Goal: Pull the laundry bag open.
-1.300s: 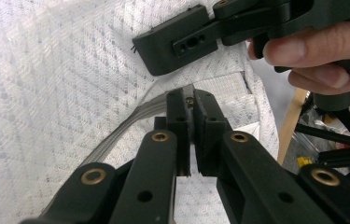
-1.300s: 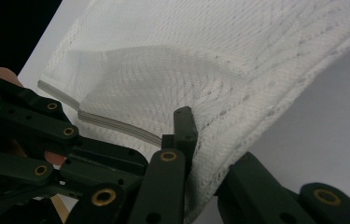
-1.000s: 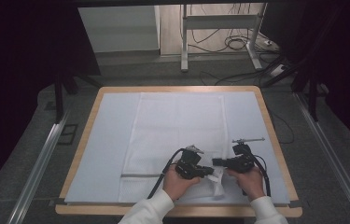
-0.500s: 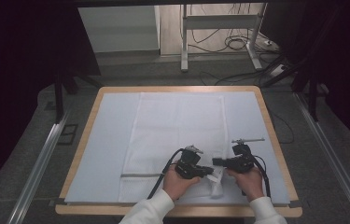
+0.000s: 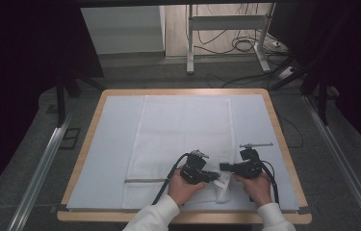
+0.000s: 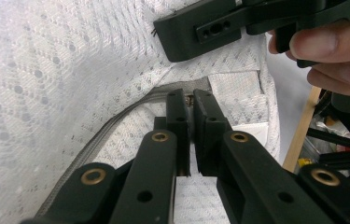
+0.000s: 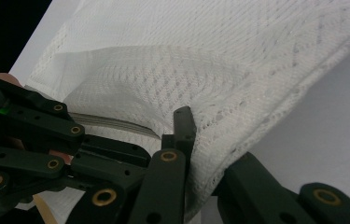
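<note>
Left gripper [image 5: 215, 176]: we see its jaws nearly closed in the left gripper view, pinching what looks like the small zipper pull [image 6: 191, 99] at the end of the grey zipper [image 6: 116, 122]; we judge it a firm grip.
Right gripper [image 5: 223, 167]: closed on a fold of the white mesh bag [image 7: 238, 74]; in the right gripper view the cloth runs between the jaws and lifts into a ridge.
Mesh bag, place: spread flat on the pale blue mat [image 5: 110, 144] that covers the counter [image 5: 89, 139]; both grippers meet at the bag's near right corner, close to the counter's near edge.
Zipper, place: it runs across the bag close to its near end, from the bag's left side toward the grippers.
Done so far: we judge both holds as set, one on the pull and one bracing the cloth beside it.
Zipper state: we cannot tell for certain whether it is closed; from the high view the line looks flat and shut along its length.
Left to do: we expect the pull has yet to travel along the zipper toward the bag's left side, with the right gripper holding the corner taut.
Writing and brands: we can read none on the bag, mat or grippers.
</note>
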`<state>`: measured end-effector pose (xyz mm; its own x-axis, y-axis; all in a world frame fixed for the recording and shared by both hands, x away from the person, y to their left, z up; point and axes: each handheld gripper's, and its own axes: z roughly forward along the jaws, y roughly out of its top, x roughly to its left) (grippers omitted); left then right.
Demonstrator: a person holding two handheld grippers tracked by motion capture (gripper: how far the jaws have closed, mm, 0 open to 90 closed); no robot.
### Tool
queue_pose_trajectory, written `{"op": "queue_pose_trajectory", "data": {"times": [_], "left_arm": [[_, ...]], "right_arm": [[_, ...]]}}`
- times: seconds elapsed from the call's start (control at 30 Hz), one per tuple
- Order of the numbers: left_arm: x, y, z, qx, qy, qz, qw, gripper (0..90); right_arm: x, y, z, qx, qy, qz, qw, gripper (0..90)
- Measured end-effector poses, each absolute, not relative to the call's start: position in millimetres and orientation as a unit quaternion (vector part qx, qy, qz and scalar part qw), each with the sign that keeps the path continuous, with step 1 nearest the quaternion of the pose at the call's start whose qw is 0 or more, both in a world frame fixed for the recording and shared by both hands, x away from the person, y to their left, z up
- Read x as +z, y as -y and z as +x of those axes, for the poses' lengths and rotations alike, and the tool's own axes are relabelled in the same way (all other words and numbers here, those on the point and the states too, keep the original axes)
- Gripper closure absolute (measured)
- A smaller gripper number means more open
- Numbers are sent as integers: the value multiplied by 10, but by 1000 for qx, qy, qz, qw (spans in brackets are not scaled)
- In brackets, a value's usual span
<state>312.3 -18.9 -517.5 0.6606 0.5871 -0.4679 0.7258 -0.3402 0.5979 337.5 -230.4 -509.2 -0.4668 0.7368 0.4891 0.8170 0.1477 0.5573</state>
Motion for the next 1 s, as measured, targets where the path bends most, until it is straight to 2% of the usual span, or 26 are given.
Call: {"op": "queue_pose_trajectory", "data": {"times": [1.0], "left_arm": [[-5209, 83, 3167, -77, -409, 818, 397, 866]], "right_arm": [[-5118, 2289, 3373, -401, 760, -509, 51, 886]]}}
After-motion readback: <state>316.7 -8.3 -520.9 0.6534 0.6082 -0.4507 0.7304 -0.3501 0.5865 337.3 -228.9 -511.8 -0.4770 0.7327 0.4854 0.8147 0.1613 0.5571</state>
